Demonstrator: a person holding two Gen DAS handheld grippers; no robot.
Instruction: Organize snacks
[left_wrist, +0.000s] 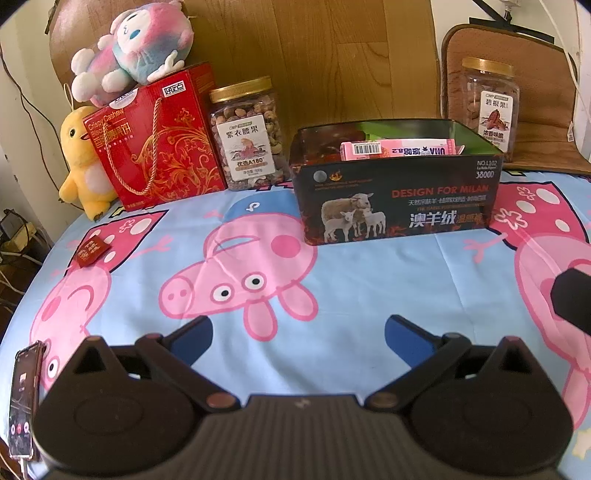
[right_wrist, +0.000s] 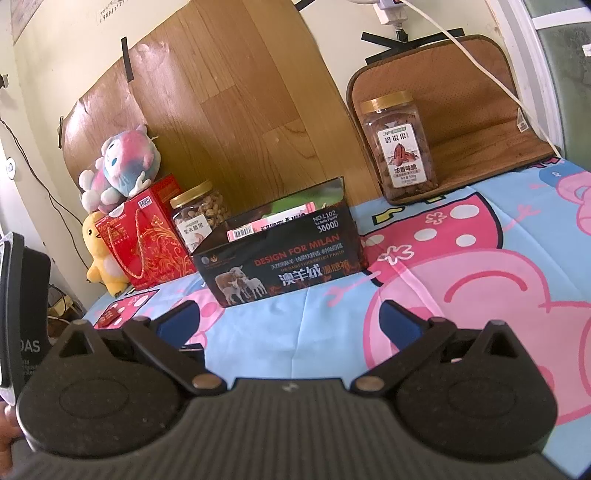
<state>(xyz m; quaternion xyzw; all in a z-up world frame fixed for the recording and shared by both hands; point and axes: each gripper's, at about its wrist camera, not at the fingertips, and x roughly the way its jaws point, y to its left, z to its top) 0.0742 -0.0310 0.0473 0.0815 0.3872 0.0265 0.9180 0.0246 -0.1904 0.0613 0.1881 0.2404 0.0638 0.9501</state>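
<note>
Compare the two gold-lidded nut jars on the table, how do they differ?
The left jar stands beside the red gift box; the right jar stands apart on the brown mat, beyond the black box.
The left jar holds mixed pale and purplish nuts; the right jar's contents look evenly reddish brown.
Their label pictures differ.
Both are upright, clear, gold-lidded and white-labelled.

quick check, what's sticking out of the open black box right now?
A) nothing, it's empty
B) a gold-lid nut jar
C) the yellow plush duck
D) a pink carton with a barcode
D: a pink carton with a barcode on its end lies across the top of the black box. Both nut jars stand outside it, one to its left and one behind its right, and both grippers, left and right, are open and hold nothing.
</note>
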